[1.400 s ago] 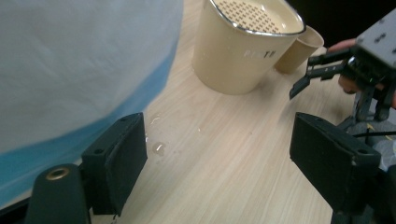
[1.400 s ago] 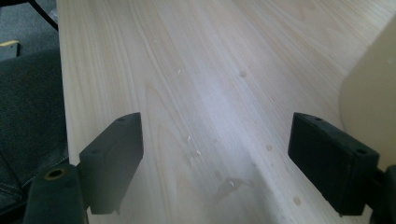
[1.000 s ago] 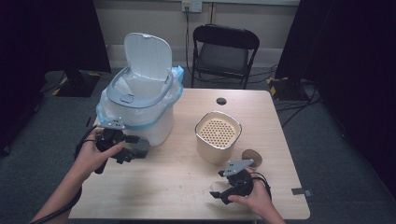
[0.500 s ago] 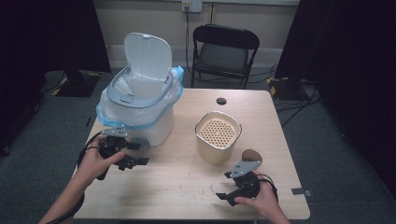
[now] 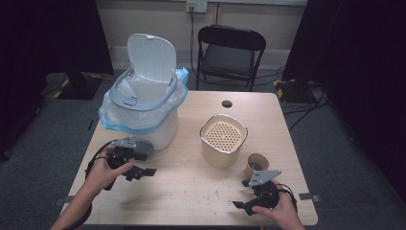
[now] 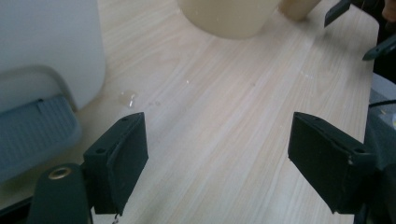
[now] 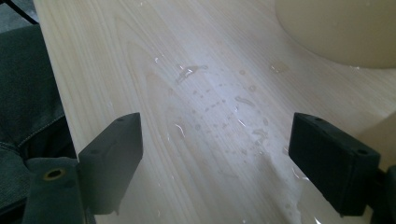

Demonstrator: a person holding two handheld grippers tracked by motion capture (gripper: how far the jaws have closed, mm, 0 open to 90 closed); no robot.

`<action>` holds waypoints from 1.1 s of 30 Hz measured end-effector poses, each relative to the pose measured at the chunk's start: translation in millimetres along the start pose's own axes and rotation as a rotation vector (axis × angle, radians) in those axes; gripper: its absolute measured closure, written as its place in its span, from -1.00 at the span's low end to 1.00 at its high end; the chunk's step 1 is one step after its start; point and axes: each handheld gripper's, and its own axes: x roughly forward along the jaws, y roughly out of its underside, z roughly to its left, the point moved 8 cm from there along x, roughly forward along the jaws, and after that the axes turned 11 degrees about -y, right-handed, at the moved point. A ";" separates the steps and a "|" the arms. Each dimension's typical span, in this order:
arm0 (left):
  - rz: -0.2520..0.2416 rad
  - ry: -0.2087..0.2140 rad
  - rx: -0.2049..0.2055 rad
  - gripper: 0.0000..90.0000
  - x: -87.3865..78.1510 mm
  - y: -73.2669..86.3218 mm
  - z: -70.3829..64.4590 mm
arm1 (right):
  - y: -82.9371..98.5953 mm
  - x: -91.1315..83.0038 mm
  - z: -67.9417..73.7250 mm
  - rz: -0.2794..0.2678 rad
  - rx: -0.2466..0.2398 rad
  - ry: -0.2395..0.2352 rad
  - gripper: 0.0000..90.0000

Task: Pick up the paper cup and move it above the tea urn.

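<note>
My left gripper (image 5: pixel 145 161) hovers low over the table just in front of the white pedal bin (image 5: pixel 143 112), held open with nothing between its jaws. In the left gripper view (image 6: pixel 219 158) the bin's wall (image 6: pixel 46 46) and grey pedal (image 6: pixel 32 135) lie to the left. My right gripper (image 5: pixel 242 194) is near the front right edge, also open and empty (image 7: pixel 219 158), over wet droplets (image 7: pixel 210 102) on the wood. A cream perforated container (image 5: pixel 223 139) stands between the two grippers, with a small brown cup (image 5: pixel 256 165) beside it.
The bin's lid stands up and a blue bag lines its rim (image 5: pixel 179 79). A black chair (image 5: pixel 230 55) is behind the wooden table (image 5: pixel 191 191). A dark round hole (image 5: pixel 227 103) sits near the far edge. The person's trouser leg (image 7: pixel 23 93) shows past the table edge.
My left gripper has slid back from the bin's front toward the near edge. The right gripper has drifted slightly right and nearer the person. Both stayed open.
</note>
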 end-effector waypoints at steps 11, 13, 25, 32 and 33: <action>0.034 0.002 0.037 -0.56 11.9 17.7 -6.6 | 14.8 -11.3 -9.6 0.000 0.027 0.047 -0.60; 0.037 0.002 0.042 -0.56 12.2 18.8 -7.4 | 16.2 -13.1 -10.5 0.004 0.032 0.055 -0.60; 0.063 -0.002 0.090 -0.56 21.7 32.2 -12.9 | 31.3 -30.1 -20.6 0.011 0.074 0.104 -0.59; 0.058 -0.003 0.102 -0.56 24.9 37.2 -14.5 | 33.4 -37.4 -29.1 -0.005 0.095 0.136 -0.59; 0.058 -0.007 0.104 -0.56 25.1 37.9 -14.5 | 33.7 -38.2 -30.5 -0.007 0.094 0.140 -0.59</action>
